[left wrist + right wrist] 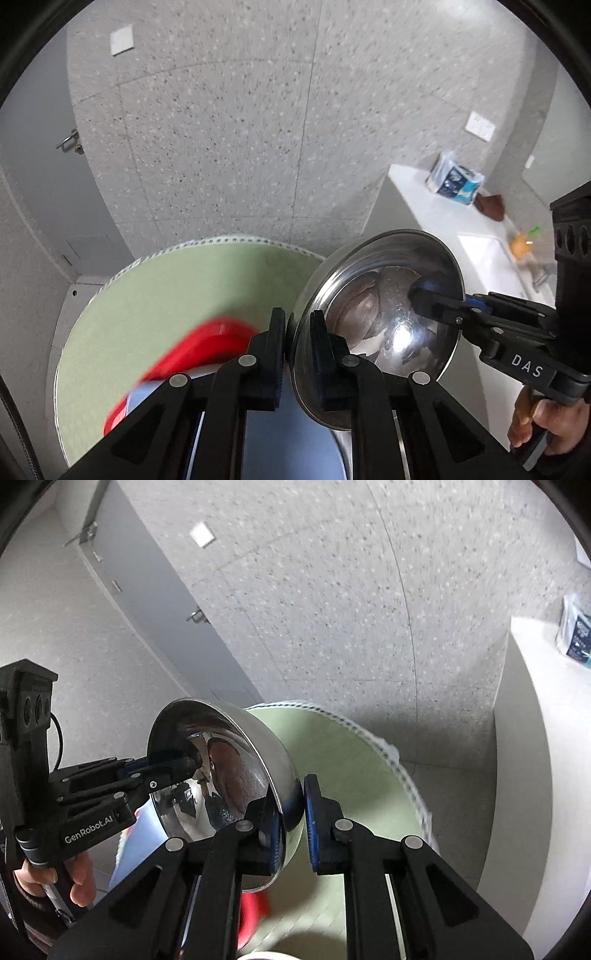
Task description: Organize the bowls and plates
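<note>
A shiny steel bowl is held up in the air, tilted on its side, above a round green-topped table. My left gripper is shut on the bowl's rim on one side. My right gripper is shut on the opposite rim; the bowl fills the middle of the right wrist view. Each gripper shows in the other's view, the right one reaching into the bowl, the left one likewise. A red plate lies blurred on the table below, with a pale blue dish under my left fingers.
A speckled grey wall stands behind the table. A white counter at the right carries a blue-and-white package, a brown cloth and a sink area. A grey door with a handle is at the left.
</note>
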{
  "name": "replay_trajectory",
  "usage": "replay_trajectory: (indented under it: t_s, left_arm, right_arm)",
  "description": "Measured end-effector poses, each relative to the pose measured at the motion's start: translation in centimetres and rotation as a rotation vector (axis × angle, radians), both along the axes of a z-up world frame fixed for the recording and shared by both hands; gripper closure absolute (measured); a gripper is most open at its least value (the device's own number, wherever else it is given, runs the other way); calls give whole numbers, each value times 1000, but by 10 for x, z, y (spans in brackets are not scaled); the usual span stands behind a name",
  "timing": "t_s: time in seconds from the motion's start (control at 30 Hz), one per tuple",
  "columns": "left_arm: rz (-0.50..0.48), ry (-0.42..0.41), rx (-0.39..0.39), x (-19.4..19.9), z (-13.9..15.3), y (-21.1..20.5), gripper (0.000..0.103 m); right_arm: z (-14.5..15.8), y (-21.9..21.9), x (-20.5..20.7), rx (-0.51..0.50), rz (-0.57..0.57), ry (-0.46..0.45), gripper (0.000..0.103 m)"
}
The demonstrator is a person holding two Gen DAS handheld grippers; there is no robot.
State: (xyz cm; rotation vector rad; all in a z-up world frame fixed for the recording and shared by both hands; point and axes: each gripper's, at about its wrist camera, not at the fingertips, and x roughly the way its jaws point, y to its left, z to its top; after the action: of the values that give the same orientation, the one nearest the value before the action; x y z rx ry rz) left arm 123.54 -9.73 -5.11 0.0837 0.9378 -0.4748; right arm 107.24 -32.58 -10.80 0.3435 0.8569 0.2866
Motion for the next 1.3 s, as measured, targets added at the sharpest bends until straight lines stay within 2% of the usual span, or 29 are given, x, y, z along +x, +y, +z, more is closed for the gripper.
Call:
replay_trajectory:
  t_s: [0.13, 0.2, 0.27, 0.3, 0.47, 0.57, 0.7, 0.9, 1.2, 1.3]
  left_arm:
    - [8, -18, -21, -59, 5, 33, 93]
    - [9, -26, -17, -110, 17, 45, 93]
    - [14, -27, -22, -145, 24, 61, 93]
    - [16, -21, -23, -158, 22, 68, 93]
    - [33, 7, -33, -243, 49, 130, 93]
    - [42, 35, -46, -272, 48, 148, 93]
    - [53, 87, -51, -284, 38, 166, 93]
    - [73, 138, -38, -278, 23, 164, 93]
    - [94, 166, -35, -270, 9, 153, 93]
    - [110, 171, -33, -273, 4, 149, 91]
  right_arm:
    - [13, 30, -51, -17, 13, -15, 92]
    - [16, 43, -76, -21, 18, -19, 92]
    - [17, 58, -101, -25, 21, -20, 92]
    - [15, 63, -111, -26, 23, -17, 92]
    - [1, 87, -158, -38, 41, 24, 92]
    - [-12, 97, -174, -54, 51, 62, 92]
    - [-33, 110, -187, -88, 67, 125, 92]
    - [-55, 127, -196, -162, 87, 180, 91]
    - [-63, 146, -201, -271, 89, 190, 90]
    - [-65, 146, -200, -294, 79, 193, 87]
